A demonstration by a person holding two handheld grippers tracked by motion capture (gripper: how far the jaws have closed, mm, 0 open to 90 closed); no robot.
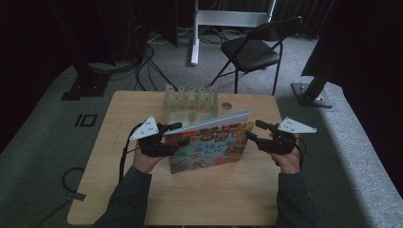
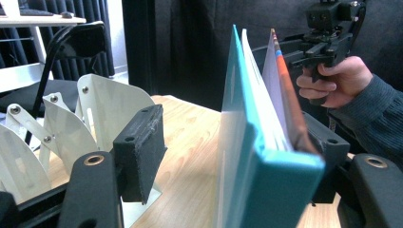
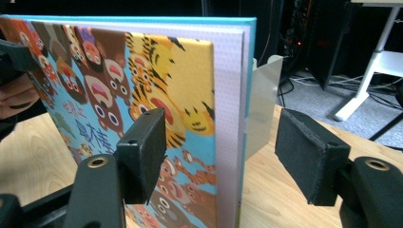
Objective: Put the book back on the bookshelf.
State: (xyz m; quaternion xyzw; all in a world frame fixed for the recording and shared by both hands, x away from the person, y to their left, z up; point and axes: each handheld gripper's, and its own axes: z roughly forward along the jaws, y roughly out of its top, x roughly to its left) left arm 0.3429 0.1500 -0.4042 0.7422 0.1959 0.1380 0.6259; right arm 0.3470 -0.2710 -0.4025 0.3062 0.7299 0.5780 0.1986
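The book (image 1: 209, 142) stood on edge mid-table, before the rack (image 1: 191, 99). Both grippers, left (image 2: 233, 161) and right (image 3: 228, 156), straddled its ends, jaws apart, nothing clamped. Best, I thought, to close both evenly before lifting.

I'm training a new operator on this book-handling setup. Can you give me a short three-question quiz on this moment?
1. True or false: the picture book lies flat on the table.
2. What stands behind the book? A) a white slotted rack B) a bowl C) a lamp
3. Does the right gripper press its pads on the book?

Key
1. False: it stands upright on its lower edge, between the left gripper and the right one.
2. A.
3. No: its jaws straddle the book's open edge with a gap on each side.
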